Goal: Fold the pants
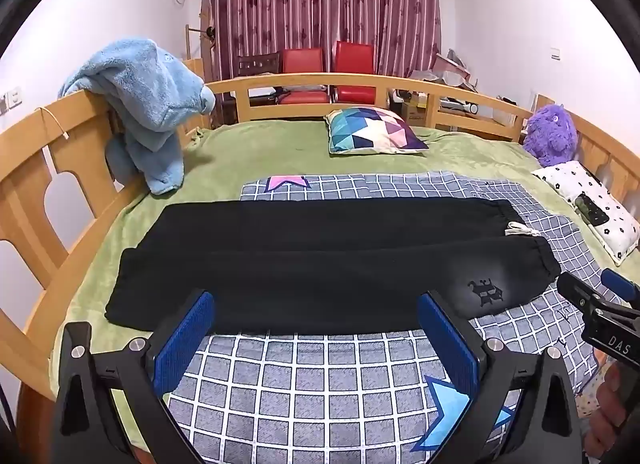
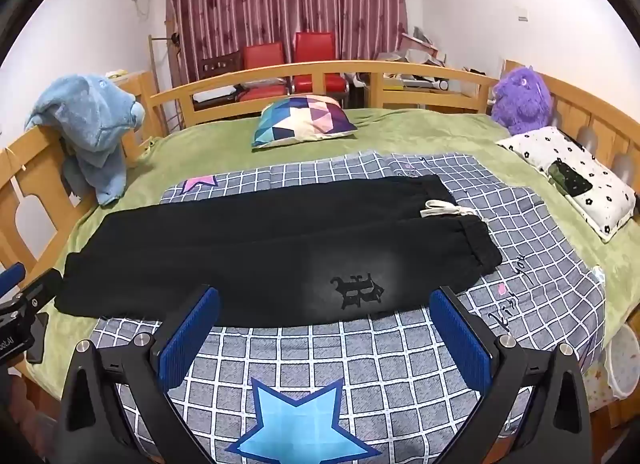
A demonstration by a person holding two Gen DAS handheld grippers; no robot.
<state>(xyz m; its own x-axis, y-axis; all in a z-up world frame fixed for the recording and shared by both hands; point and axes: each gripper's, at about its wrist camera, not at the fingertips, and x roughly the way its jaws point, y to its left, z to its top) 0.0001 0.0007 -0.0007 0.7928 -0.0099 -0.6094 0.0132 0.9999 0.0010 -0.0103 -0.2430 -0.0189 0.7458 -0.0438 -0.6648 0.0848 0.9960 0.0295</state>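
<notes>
Black pants (image 1: 320, 260) flat on checked quilt (image 1: 320, 376), just beyond both grippers' wide-spread, empty jaws.

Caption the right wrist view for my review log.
Open right gripper hovers before black fabric pants laid flat on grey checked quilt.

Right gripper body (image 1: 612, 338): white letters "DAS", cut off at the edge
Left gripper body (image 2: 12, 338): "oolAI", start hidden
Black pants (image 2: 280, 248): dark emblem, unreadable
Checked blanket (image 2: 520, 304): handwritten script, illegible
</notes>
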